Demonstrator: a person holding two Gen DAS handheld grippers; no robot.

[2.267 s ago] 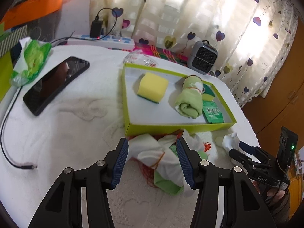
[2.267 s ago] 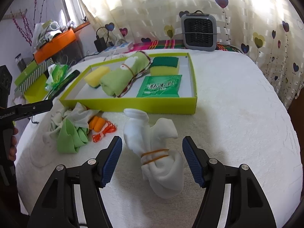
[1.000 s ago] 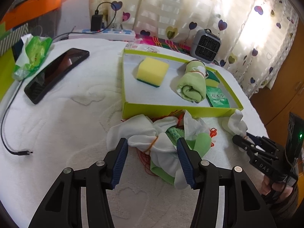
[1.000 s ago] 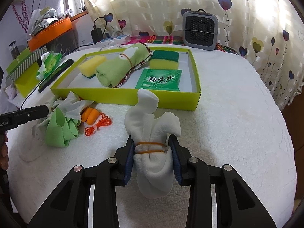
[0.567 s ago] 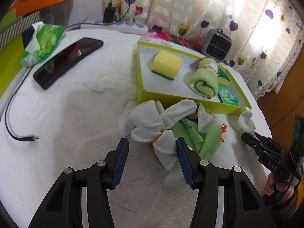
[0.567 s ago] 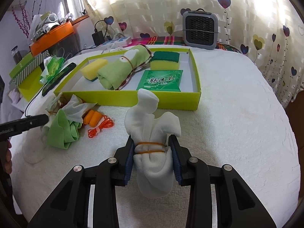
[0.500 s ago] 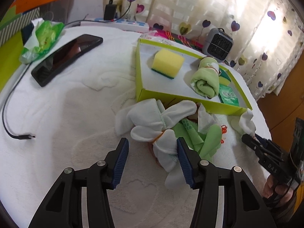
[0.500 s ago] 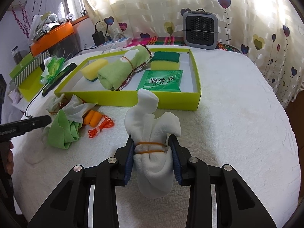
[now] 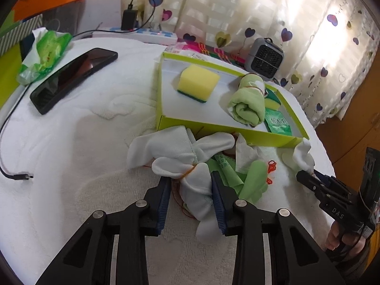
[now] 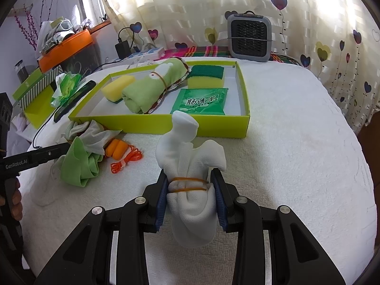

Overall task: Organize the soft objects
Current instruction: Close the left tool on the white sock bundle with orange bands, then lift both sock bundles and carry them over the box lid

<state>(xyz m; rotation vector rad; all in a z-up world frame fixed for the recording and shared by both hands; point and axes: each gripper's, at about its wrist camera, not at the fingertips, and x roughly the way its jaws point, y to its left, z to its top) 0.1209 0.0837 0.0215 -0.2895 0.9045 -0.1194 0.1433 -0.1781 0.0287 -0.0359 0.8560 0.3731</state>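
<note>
beside tray (image 9: 228,131): left fingers (image 9: 163,197) closing on white bundle (image 9: 197,190), part-hidden; right fingers (image 10: 162,200) clamp sock roll (image 10: 191,185).

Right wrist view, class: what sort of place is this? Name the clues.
Probably a room in a home. Sheer heart-print curtains hang behind a white towelling-covered surface, with a small grey fan heater and a white power strip with a plugged-in charger at its far edge.
</note>
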